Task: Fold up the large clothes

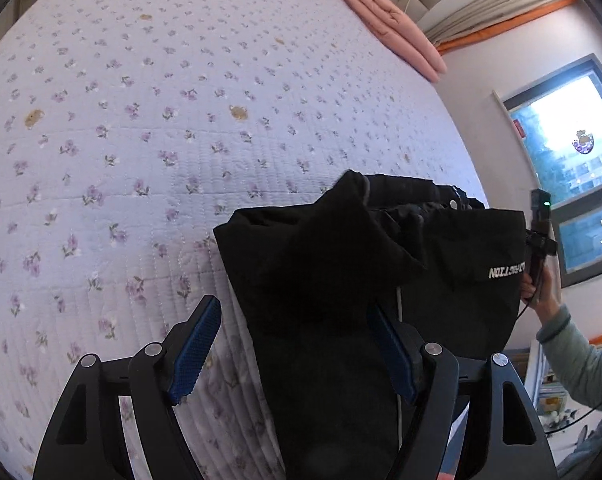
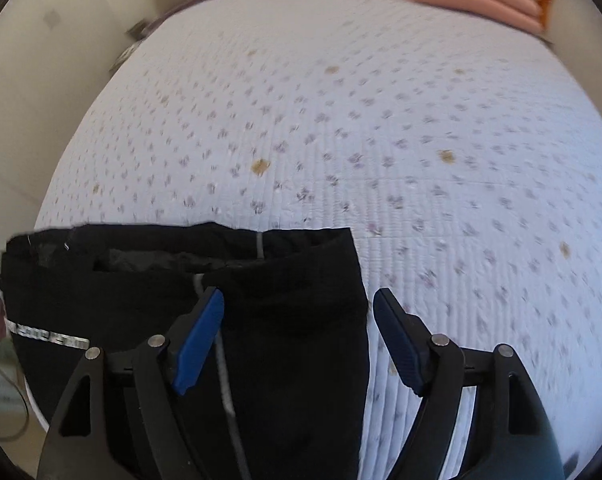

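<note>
a black jacket [image 1: 341, 280] hangs bunched above the near edge of the bed [image 1: 141, 120], soft, limp and bulky, best pinched at its hem corners, left gripper [image 1: 293, 352] and right gripper [image 2: 299, 344] both spread wide around its fabric.

The left gripper [image 1: 297, 344] fills the bottom of the frame, its 2 blue-padded fingers [image 1: 197, 348] spread apart. A black garment [image 1: 341, 264] lies between them, covering part of the right finger. At right, white lettering shows on the cloth, and the right gripper [image 1: 539, 240] meets its edge. A floral quilt [image 1: 161, 120] spans the left; pink bedding [image 1: 393, 28] sits at the top.
</note>
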The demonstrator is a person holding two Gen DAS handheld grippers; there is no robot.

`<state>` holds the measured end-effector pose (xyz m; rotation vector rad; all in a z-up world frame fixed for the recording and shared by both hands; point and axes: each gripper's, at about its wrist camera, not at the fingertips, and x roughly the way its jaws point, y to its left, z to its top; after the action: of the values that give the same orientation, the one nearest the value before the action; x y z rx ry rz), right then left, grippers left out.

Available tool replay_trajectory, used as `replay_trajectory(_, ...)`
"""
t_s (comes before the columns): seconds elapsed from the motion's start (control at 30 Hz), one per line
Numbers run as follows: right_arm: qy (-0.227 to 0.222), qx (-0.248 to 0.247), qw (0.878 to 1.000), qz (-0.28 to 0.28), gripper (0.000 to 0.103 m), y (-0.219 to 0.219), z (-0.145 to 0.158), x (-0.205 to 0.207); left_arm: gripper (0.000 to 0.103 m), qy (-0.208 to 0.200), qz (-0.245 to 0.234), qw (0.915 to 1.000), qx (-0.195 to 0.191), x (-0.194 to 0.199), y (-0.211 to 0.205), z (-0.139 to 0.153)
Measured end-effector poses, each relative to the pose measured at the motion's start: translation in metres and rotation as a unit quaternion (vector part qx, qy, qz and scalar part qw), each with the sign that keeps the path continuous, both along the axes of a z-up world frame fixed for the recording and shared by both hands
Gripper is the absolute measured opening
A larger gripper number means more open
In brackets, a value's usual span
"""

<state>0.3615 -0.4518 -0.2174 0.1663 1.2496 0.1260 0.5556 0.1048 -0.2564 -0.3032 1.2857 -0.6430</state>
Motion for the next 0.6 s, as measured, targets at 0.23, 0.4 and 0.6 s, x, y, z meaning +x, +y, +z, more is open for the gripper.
replay_trajectory(0.23, 0.018, 0.063, 0.997, 0.04, 0.063, -0.007, -0.033, 0.022, 0.074, 0.007, 0.022, 0.9989, -0.041, 0.011, -0.008, -0.005)
replay_trajectory(0.4, -0.011, 0.009, 0.997, 0.069, 0.022, 0.014, -0.02, 0.009, 0.012, -0.043, 0.052, 0.9977, -0.001, -0.005, -0.024, 0.019)
replay_trajectory(0.6, -0.095, -0.113, 0.989, 0.018, 0.015, 0.011, 0.046, 0.0, 0.011, -0.1, 0.169, 0.98, -0.032, -0.027, -0.009, 0.093)
